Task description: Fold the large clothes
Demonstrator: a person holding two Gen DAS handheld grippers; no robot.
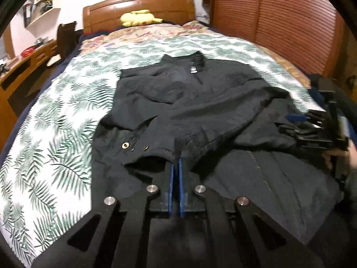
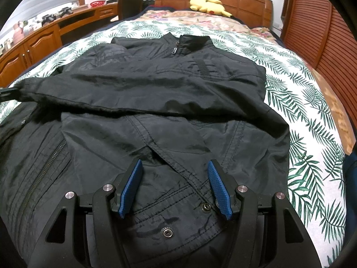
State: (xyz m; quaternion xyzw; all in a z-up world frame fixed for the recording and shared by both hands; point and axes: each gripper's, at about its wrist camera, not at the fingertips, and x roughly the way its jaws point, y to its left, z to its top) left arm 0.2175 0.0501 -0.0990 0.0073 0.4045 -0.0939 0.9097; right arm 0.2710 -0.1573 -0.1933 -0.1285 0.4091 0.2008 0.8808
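Observation:
A black zip jacket (image 1: 200,102) lies front up on the bed, collar toward the headboard, one sleeve folded across its chest. My left gripper (image 1: 177,163) is shut on that sleeve's cuff (image 1: 147,154), which has metal snaps. In the right wrist view the jacket (image 2: 156,84) fills the middle, with the folded sleeve running across it. My right gripper (image 2: 175,165) is open, its blue pads (image 2: 131,185) either side of the other sleeve's cuff (image 2: 178,205) lying on the jacket. The right gripper also shows at the right edge of the left wrist view (image 1: 316,129).
The bed has a leaf-print sheet (image 1: 55,111) and a floral cover near the wooden headboard (image 1: 138,6), where a yellow plush toy (image 1: 138,17) lies. A wooden desk (image 2: 40,35) stands to the left and a slatted wooden wardrobe (image 1: 279,17) to the right.

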